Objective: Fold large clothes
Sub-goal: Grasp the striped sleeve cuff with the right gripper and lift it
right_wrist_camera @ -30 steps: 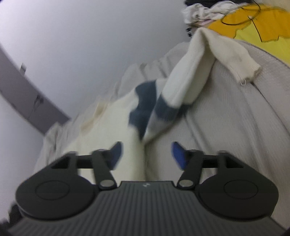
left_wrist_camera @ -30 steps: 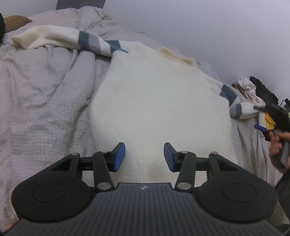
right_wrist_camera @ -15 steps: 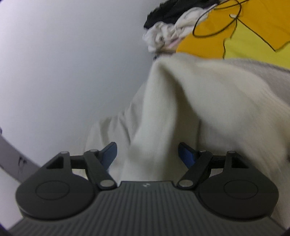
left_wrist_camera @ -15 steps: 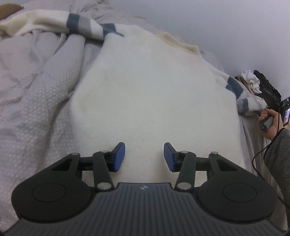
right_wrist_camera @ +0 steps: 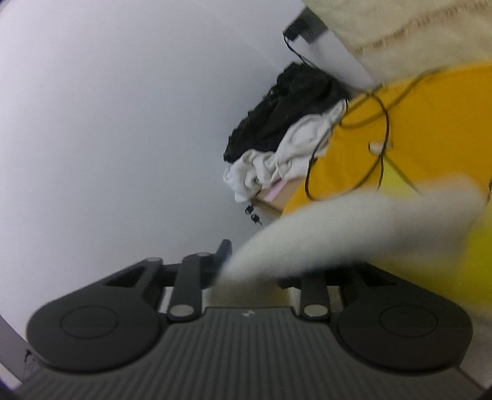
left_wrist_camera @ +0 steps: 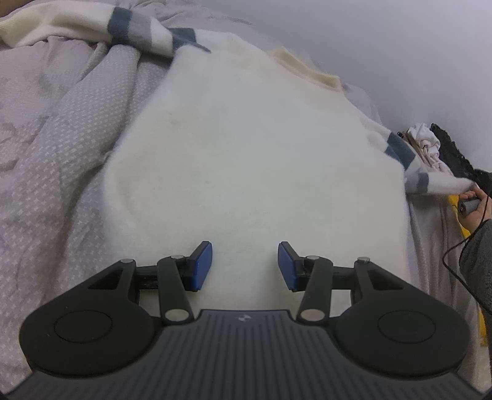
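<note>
A cream sweater (left_wrist_camera: 252, 160) with blue and grey sleeve stripes lies flat, collar away from me, on a grey bedcover (left_wrist_camera: 46, 138). My left gripper (left_wrist_camera: 245, 264) hovers open over the sweater's lower part with nothing between its blue pads. One sleeve (left_wrist_camera: 132, 27) stretches off to the upper left. The other sleeve (left_wrist_camera: 430, 181) is drawn out to the right toward a hand (left_wrist_camera: 470, 206). In the right wrist view my right gripper (right_wrist_camera: 252, 270) is closing its jaws, and the blurred cream sleeve end (right_wrist_camera: 353, 227) runs out from between them.
A yellow garment (right_wrist_camera: 430, 123) with a dark cable (right_wrist_camera: 381, 129) across it lies beyond the right gripper. Black and white clothes (right_wrist_camera: 286, 129) are piled against the pale wall. Rumpled bedcover fills the left side. A grey-sleeved forearm (left_wrist_camera: 476, 261) is at the right edge.
The right gripper swung right, away from the sweater body, and narrowed onto the sleeve end. The left gripper edged forward and lower over the sweater and kept its opening.
</note>
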